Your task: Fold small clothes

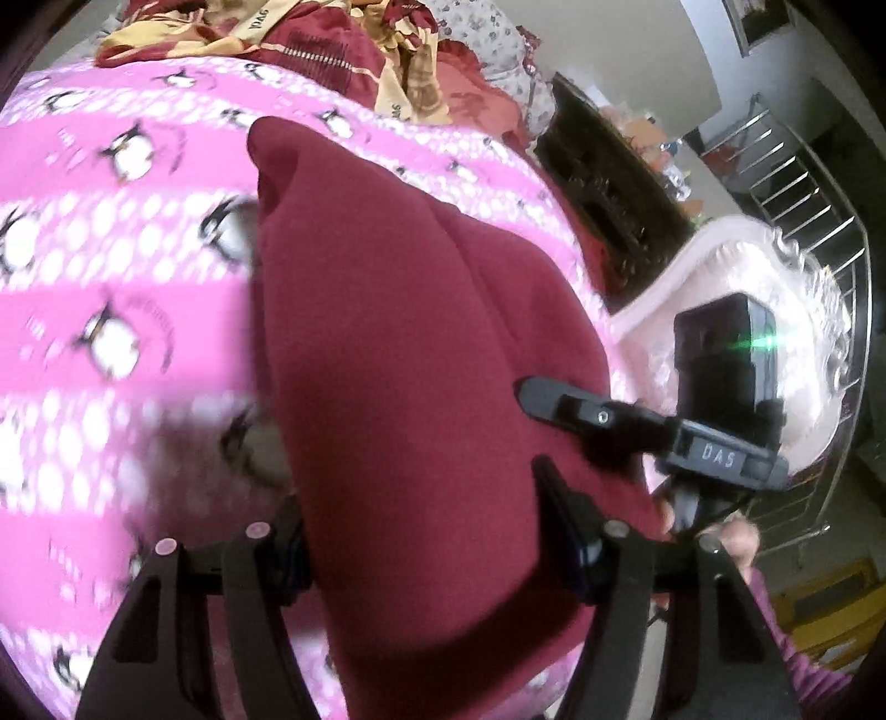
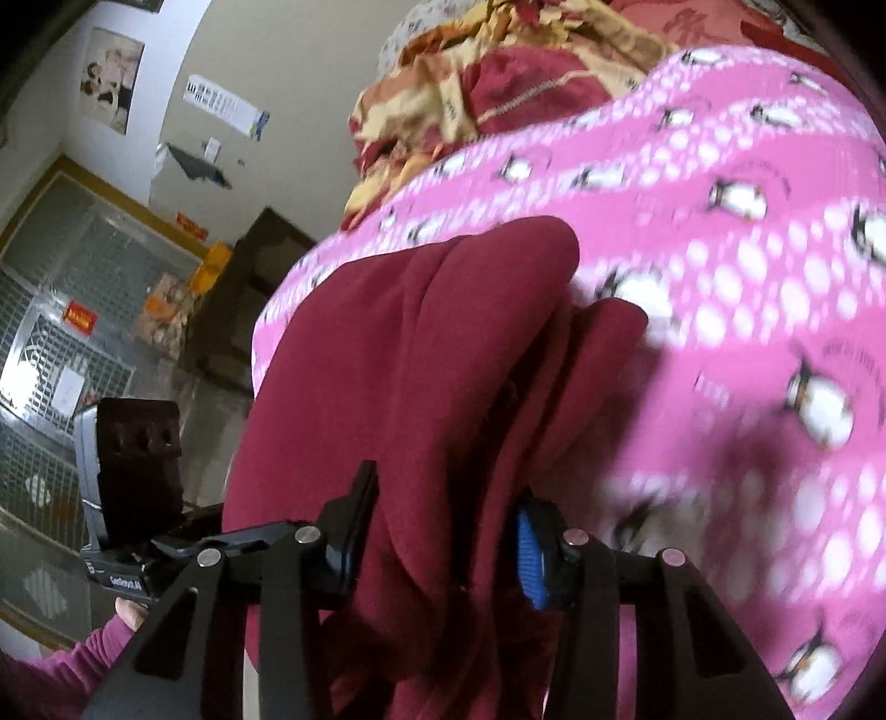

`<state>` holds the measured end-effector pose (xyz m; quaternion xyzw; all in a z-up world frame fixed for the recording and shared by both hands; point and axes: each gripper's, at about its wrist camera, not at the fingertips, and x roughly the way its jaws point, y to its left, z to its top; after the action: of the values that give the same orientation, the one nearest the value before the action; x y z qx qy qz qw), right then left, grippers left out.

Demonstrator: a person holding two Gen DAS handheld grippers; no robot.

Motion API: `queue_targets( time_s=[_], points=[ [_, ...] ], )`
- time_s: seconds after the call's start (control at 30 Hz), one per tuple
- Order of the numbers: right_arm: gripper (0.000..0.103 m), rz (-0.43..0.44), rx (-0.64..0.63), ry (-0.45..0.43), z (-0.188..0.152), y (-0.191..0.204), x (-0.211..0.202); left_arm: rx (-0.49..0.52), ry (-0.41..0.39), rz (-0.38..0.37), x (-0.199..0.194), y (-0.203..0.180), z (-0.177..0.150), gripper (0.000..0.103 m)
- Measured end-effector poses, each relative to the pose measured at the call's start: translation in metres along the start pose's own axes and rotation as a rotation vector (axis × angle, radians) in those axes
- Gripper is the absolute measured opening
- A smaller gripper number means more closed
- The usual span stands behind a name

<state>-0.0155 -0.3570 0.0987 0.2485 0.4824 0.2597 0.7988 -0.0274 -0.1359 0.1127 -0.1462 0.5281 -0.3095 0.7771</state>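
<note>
L gripper & R gripper both clamp maroon garment, long axis running away over pink blanket.

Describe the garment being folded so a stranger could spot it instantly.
Find the pink penguin-print blanket covering the bed. Lifted above it, gripped by the left tongs and the right tongs, hangs the maroon garment. It is plain, unlike the red-and-gold patterned clothes heaped beyond.

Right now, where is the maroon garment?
The maroon garment is centre frame in both wrist views, held between the left hand-held gripper and right hand-held gripper, above the pink penguin blanket.
</note>
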Motion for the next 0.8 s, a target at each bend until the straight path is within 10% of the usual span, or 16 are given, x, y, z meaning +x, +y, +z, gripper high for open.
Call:
queue_targets(
  time_s=[0.23, 0.43, 0.57, 0.8],
  points=[
    [0.054, -0.208, -0.045, 0.034, -0.045, 0.009, 0.021, -0.004, 0.068, 0.112, 0.024, 0.017, -0.038, 0.070],
    [0.055, -0.400, -0.232, -0.100, -0.067, 0.057, -0.022, 0.083, -0.038, 0.263, 0.000, 0.010, -0.051, 0.082],
    [0.055, -0.389, -0.332, -0.183, -0.086, 0.090, -0.038, 0.093, -0.112, 0.345, -0.015, 0.014, -0.054, 0.084],
    [0.049, -0.453, -0.445, -0.050, -0.111, 0.097, 0.013, 0.112, -0.184, 0.420, -0.026, 0.015, -0.063, 0.086]
  ],
)
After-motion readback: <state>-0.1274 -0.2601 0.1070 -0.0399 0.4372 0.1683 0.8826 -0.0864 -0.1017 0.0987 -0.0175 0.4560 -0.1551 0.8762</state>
